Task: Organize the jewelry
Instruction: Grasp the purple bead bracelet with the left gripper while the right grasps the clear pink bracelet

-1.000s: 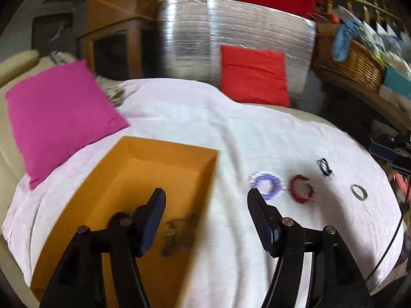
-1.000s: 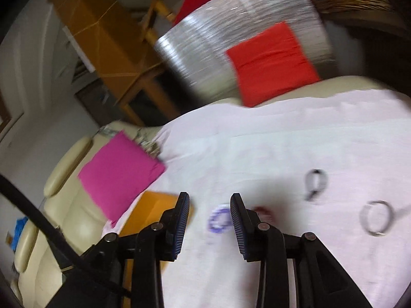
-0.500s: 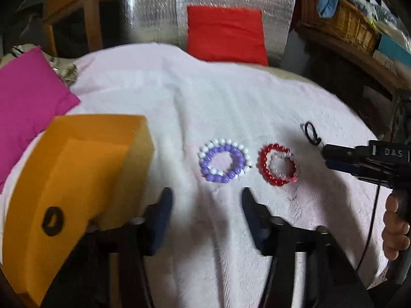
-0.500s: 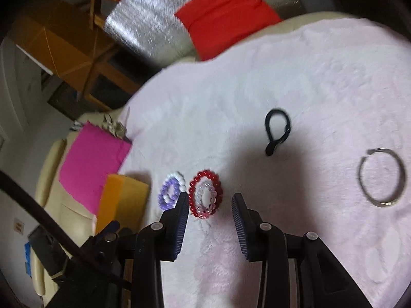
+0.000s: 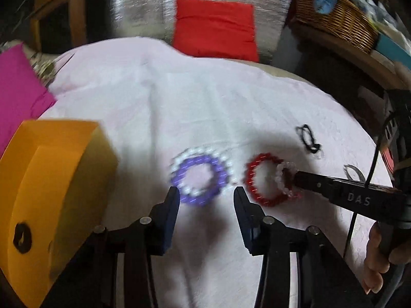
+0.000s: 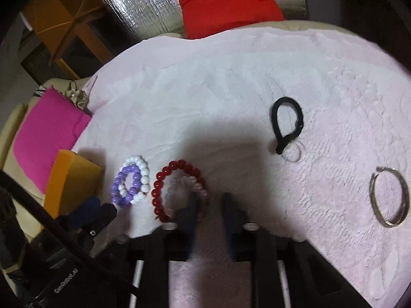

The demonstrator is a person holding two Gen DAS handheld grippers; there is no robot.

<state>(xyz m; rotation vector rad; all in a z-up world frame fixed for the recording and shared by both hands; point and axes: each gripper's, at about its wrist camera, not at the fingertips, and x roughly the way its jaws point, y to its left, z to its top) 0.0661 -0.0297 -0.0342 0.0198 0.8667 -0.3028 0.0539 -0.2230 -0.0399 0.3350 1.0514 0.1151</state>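
Bracelets on a pale pink blanket [image 6: 231, 82], spread over what looks like a cream sofa. Purple bead bracelet [image 5: 199, 177] nested with a white bead bracelet [image 6: 140, 177], both flat on the blanket just ahead of the left tool [image 5: 205, 200]; left jaws spread wide, nothing between them, tips near the purple ring's close edge. Red bead bracelet [image 6: 164, 192] right beside that pair, with a pale pink bead bracelet [image 6: 190, 182] lying inside and partly over it. Right tool [image 6: 209, 205] low over the blanket, parted, its left finger [image 6: 191, 209] set down inside the red ring against the pink beads, the other finger outside the ring on bare blanket; not yet closed on anything. Same tool seen from the left wrist view as a dark bar marked "DAS" reaching the pink beads, held by a hand [image 5: 377, 259] at the frame's right edge. Black hair tie [image 6: 287, 123] farther off, touching a small clear loop [image 6: 295, 152]. Silver bangle [image 6: 389, 197] well apart to the right. Orange box [image 5: 51, 192] at the left, beside the purple and white bracelets. Magenta cushion [image 6: 48, 133] behind the box; red cushion [image 5: 215, 29] against a silver foil panel [image 5: 143, 2]; wicker basket [image 5: 336, 20] at upper right.
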